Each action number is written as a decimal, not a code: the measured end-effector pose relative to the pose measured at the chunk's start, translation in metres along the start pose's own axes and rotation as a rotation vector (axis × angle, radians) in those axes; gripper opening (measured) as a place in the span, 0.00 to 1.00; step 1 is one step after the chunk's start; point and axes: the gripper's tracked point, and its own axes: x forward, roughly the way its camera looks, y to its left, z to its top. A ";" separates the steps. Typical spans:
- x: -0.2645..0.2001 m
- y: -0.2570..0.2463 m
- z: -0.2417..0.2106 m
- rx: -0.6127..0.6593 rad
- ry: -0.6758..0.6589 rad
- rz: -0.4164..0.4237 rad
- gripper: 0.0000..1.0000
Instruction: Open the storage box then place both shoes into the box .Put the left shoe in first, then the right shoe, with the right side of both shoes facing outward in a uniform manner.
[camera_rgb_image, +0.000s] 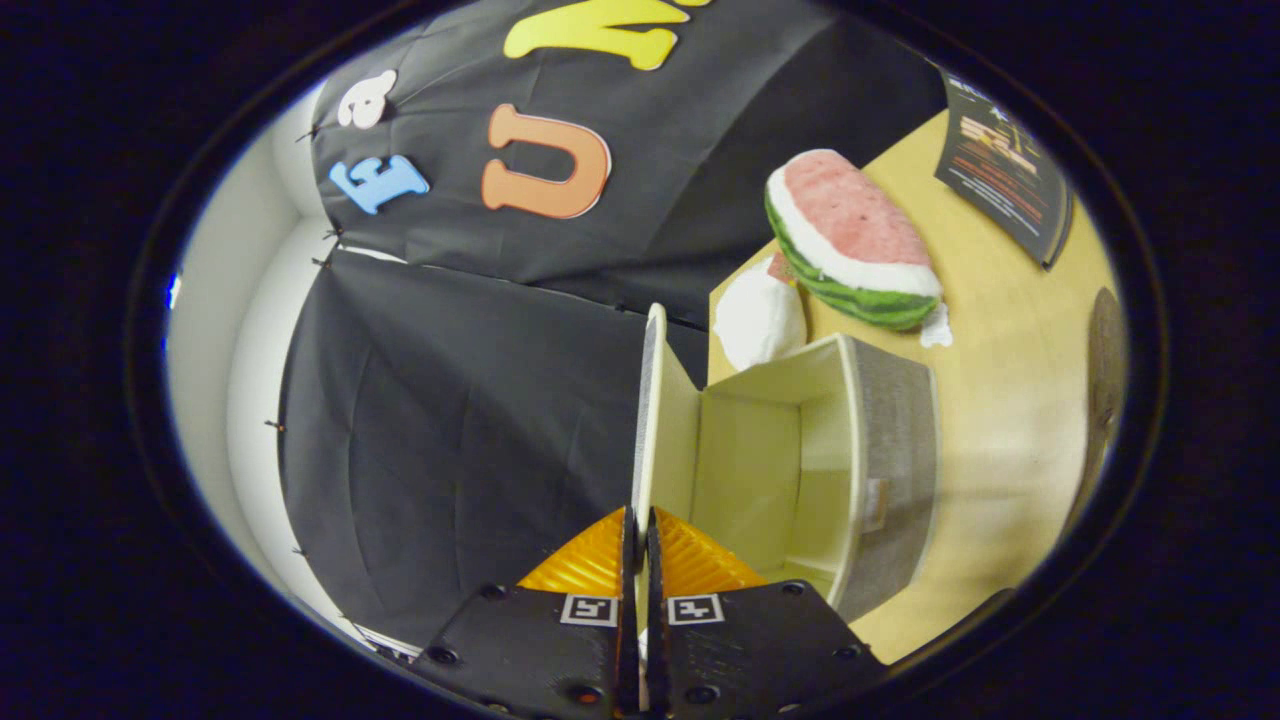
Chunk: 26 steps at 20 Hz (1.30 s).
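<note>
The view is rolled to one side. The storage box (890, 450) has grey fabric outside and a cream lining, and it stands on the wooden table (1010, 400) with its inside showing bare. Its lid (648, 400) is swung up on edge, thin side toward me. My gripper (638, 525) is shut on the lid's edge, one finger on each face of it. The box lies just ahead of the fingers and to their right.
A plush watermelon slice (850, 235) and a white soft object (762, 318) lie on the table beyond the box. A dark booklet (1005, 175) lies farther off. A dark round thing (1105, 370) sits near the table's far side.
</note>
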 end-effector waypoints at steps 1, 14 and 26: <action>0.011 0.014 -0.003 -0.016 0.005 0.005 0.04; 0.090 0.082 -0.040 -0.184 -0.029 -0.134 0.60; -0.052 -0.071 -0.005 -0.307 -0.123 -0.589 0.94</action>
